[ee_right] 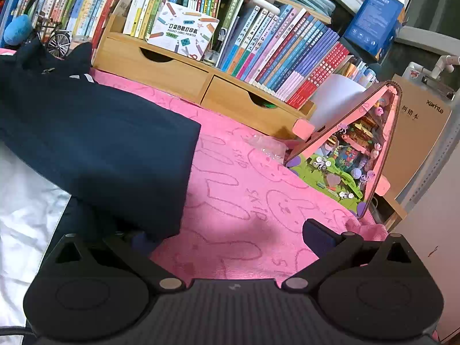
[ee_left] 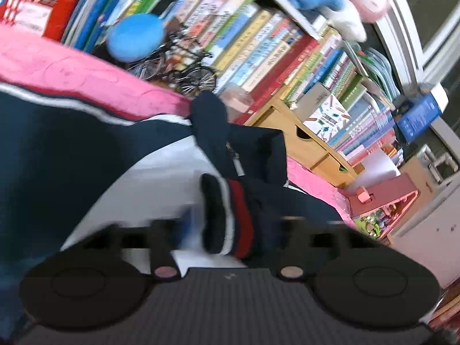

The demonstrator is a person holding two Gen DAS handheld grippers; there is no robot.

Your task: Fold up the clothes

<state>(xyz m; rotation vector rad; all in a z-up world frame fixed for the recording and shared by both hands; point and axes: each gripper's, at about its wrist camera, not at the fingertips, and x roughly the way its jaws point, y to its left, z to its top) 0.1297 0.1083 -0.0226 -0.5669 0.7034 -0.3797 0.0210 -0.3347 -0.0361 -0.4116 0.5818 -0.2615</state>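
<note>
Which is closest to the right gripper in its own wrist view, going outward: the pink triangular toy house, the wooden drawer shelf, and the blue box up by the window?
From the right gripper:
1. Pink triangular toy house, right, standing on the pink towel.
2. Wooden drawer shelf, behind the towel, centre.
3. Blue box, far upper right.

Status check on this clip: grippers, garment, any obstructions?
Left gripper shut on navy jacket, striped cuff pinched, view blurred. Right gripper open over pink towel, one finger under the hem. Pink toy house close on the right.
</note>
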